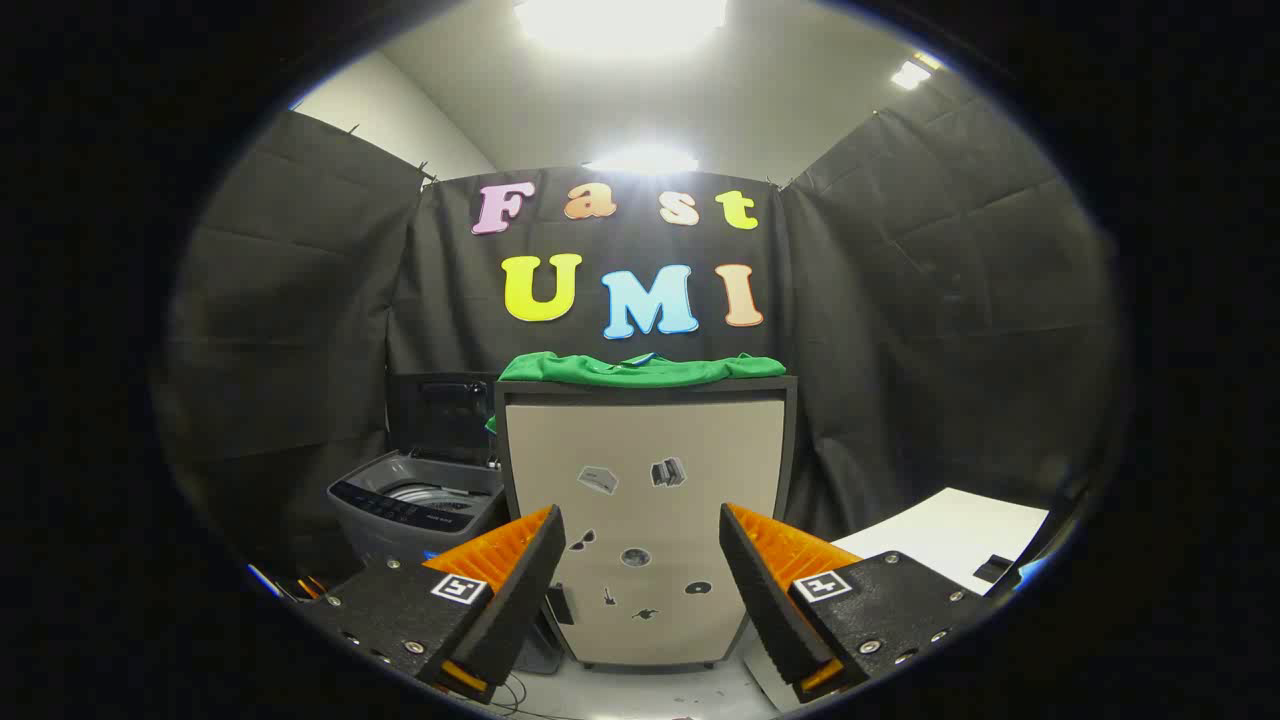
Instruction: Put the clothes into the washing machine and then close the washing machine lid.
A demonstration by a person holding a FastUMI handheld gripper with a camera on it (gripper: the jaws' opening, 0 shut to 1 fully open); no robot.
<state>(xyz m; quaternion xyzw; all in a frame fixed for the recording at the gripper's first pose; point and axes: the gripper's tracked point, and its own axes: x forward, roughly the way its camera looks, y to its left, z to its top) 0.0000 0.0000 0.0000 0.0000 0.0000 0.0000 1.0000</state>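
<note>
While the gripper [640, 560] hangs low with its fingers spread wide and nothing between them, the green clothes [640, 368] lie crumpled flat on top of a beige cabinet [645, 500], beyond the fingers. Cabinet front is smooth, slightly bowed, dark-framed, dotted with small stickers [668, 471] too small to make out. Washing machine [420, 505] sits just beside the cabinet on its left: grey plastic tub body, dark control strip, lid [445, 415] raised upright behind the opening. Drum ribbing barely visible; machine's lower part is hidden by the left finger. White flat tabletop [950, 530] off right, partly cut off.
</note>
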